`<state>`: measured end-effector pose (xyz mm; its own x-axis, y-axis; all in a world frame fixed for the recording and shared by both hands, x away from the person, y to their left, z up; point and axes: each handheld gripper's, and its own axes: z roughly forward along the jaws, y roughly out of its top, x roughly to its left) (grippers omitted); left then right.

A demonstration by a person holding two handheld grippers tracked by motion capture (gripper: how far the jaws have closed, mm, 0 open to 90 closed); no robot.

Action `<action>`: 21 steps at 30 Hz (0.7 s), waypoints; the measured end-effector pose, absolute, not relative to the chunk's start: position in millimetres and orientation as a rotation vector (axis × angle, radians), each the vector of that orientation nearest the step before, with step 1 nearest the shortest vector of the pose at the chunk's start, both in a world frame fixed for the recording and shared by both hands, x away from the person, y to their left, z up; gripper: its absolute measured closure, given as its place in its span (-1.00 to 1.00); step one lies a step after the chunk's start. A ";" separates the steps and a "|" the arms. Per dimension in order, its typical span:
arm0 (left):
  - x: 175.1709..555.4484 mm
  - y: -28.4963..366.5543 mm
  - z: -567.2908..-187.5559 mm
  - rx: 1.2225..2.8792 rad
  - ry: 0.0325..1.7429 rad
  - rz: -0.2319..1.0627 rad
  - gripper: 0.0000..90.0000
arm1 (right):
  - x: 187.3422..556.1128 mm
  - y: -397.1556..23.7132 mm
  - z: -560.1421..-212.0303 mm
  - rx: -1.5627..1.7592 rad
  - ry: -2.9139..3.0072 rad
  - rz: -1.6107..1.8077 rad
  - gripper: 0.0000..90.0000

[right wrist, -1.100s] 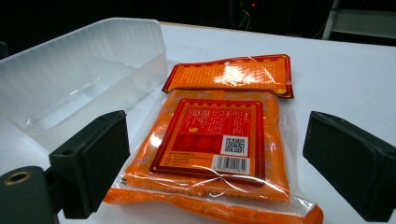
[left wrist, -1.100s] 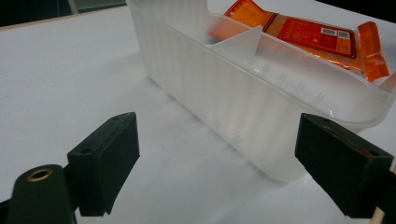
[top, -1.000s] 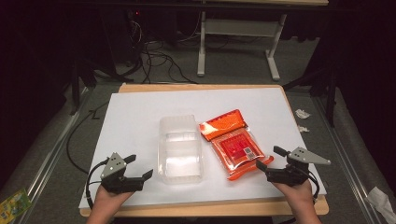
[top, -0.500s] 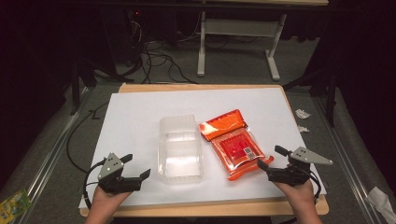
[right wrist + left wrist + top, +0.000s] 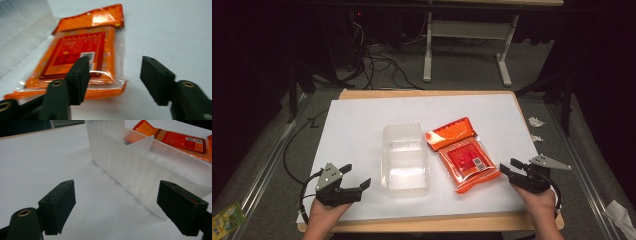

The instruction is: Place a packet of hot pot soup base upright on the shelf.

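The right gripper (image 5: pixel 113 80) has its jaws partly spread with nothing pinched between them; they have just been closing, and the gap is clearly narrower than it was a second ago. In the right gripper view one jaw stands over the near edge of the orange packet (image 5: pixel 82 57), while the other stands over bare white counter (image 5: pixel 170 32) just beside the packet's corner. In the high view this gripper (image 5: pixel 511 170) sits at the packet's near right corner, closer to it than in the earlier frames, when it hung a little farther back toward the counter's edge.

The left gripper (image 5: pixel 116 207) has its jaws spread wide and empty. One jaw is out over the open counter (image 5: pixel 37 162); the other is just beside the near corner of the clear plastic container (image 5: pixel 140 172), and whether it touches the wall cannot be told. In the high view the left gripper (image 5: pixel 351 181) is at the near left of the counter, where it was a second ago.

The orange packet (image 5: pixel 462 155) lies flat just right of the clear container (image 5: pixel 404 160), near the middle of the white counter (image 5: pixel 362 115). Neither has shifted since the earlier frames. The container has a divider inside, and the packet shows through its far wall.
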<state>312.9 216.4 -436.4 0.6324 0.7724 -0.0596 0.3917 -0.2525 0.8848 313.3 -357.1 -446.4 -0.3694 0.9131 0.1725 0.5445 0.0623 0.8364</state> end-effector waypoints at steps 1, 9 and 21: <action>312.9 216.4 -436.5 1.869 0.927 0.491 -0.65 | 316.8 -358.9 -449.3 1.477 1.952 1.214 0.12; 311.9 214.5 -436.7 1.882 0.911 0.494 -0.65 | 333.6 -356.8 -466.3 1.548 2.025 1.114 0.90; 310.2 215.3 -436.3 1.892 0.896 0.492 -0.65 | 296.1 -338.0 -460.9 1.459 2.127 1.079 1.00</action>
